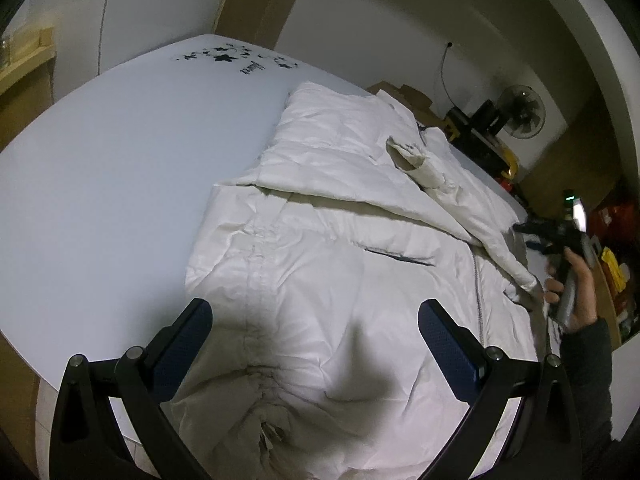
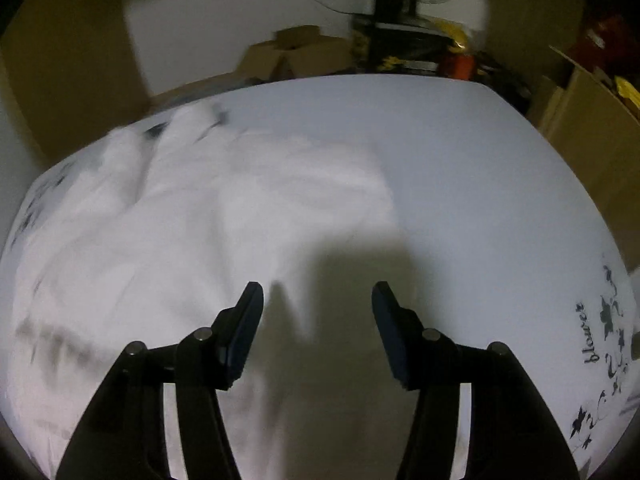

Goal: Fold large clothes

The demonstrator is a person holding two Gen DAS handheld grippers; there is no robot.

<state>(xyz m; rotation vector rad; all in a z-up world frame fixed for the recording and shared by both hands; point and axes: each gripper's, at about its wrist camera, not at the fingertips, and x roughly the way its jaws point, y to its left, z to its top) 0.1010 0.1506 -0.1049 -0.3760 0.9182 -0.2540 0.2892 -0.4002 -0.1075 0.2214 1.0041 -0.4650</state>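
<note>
White padded jacket (image 1: 340,240) is lying on the table (image 1: 100,168), sleeve folded over. Left gripper (image 1: 316,320) is hovering wide open, empty; right gripper (image 2: 318,300) is half open, gripping nothing.

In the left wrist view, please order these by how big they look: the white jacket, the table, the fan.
1. table and white jacket: they look alike, and the jacket lies nearer.
2. fan, far back.

The table (image 1: 100,168) was white and rounded at its corners, with a black flower print and script at its far edge, toward twelve o'clock in the left wrist view. A white padded jacket (image 1: 340,260) lay spread directly on it, from six o'clock up toward one o'clock, leaving the surface toward nine o'clock bare.
</note>
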